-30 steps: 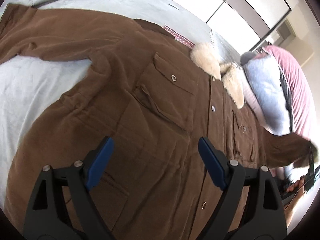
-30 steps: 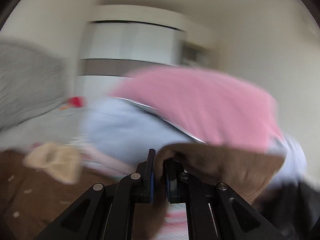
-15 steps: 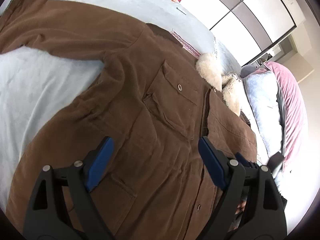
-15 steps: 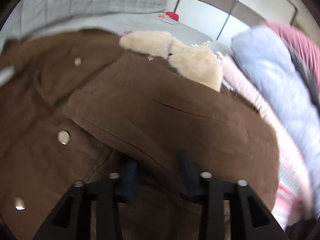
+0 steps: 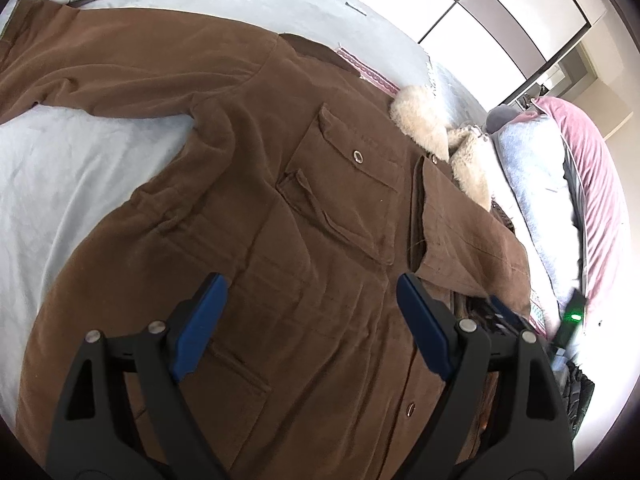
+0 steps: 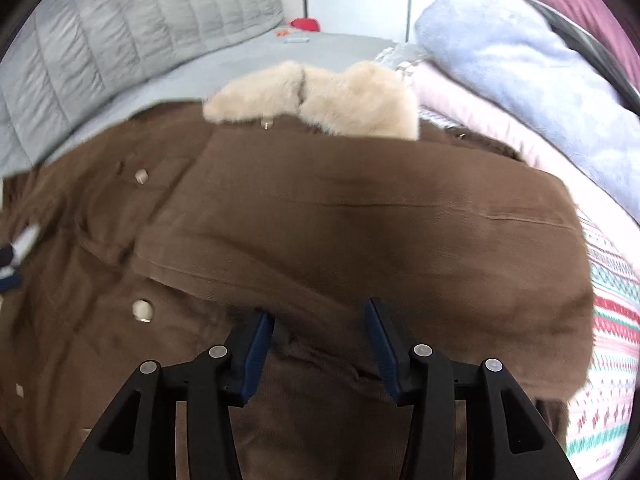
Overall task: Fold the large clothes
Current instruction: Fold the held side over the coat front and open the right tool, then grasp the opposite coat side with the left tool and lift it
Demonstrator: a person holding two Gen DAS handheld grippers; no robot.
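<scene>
While the brown jacket (image 5: 248,216) lies front-up across the grey bed (image 5: 80,168), the left wrist view shows its long axis running from the hem near the camera to the fleece collar (image 5: 420,120) at the far right, with one sleeve (image 5: 120,60) stretched out flat to the far left and the other sleeve (image 5: 472,240) already laid over the chest on the right. The left gripper (image 5: 308,312) hangs above the lower front, angled downward, its jaws spread wide with nothing between them; the outstretched sleeve lies up and to its left, so this hand looks the nearer one for folding it in. In the right wrist view, the folded sleeve (image 6: 360,220) crosses left to right just beyond the right gripper (image 6: 318,332), below the collar (image 6: 320,96), beside stacked bedding (image 6: 520,80) on the right. That gripper's jaws are opening, cloth lying loose beneath and between them, apparently released rather than pinched.
</scene>
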